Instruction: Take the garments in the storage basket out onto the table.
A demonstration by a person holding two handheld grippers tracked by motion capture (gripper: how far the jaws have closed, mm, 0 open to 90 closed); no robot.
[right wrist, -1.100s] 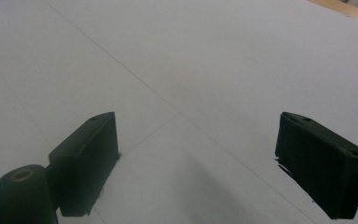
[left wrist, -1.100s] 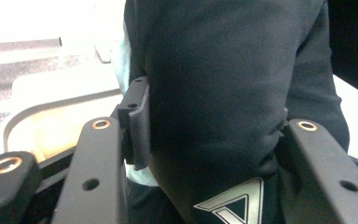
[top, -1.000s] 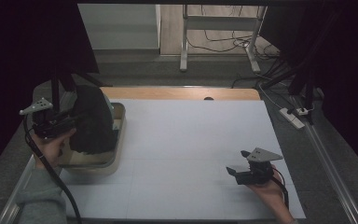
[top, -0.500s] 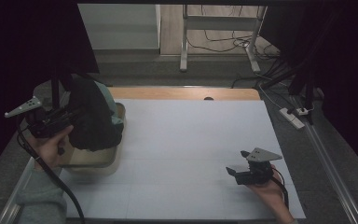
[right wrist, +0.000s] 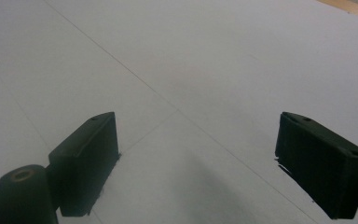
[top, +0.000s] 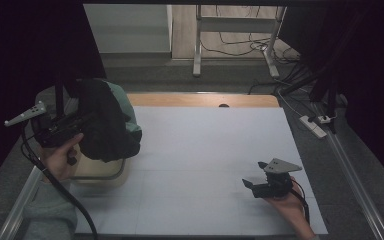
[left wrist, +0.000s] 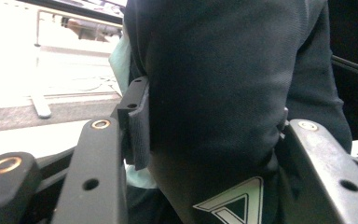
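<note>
Black cloth fills my left gripper [left wrist: 205, 154]: its jaws are clamped on one dark garment [top: 105, 125], a bundle of black fabric with a pale green lining showing at its edge and a white triangle mark near the bottom in the left gripper view. I count one garment, one cream tub [top: 97, 170], two grippers and two hands. The garment hangs from my left jaws above the tub at the left edge of the counter [top: 205, 165], its lower folds draped over the tub's far rim. Whether any of it touches the inside of the tub I cannot tell.

My right gripper [top: 252, 185] rests low on the white counter near the front right corner, well apart from the garment. Its jaws stand wide with nothing but bare white surface between them, as the right gripper view shows.

Against the earlier high views, my left hand [top: 60, 157] has lifted: a second ago the garment sat down in the tub with the gripper close over it, and now the bundle is raised, taller, and more of the tub's front rim shows beneath it. The grey plate on my left gripper has swung out to the left. My right gripper lies where it did before, jaws just as wide.
</note>
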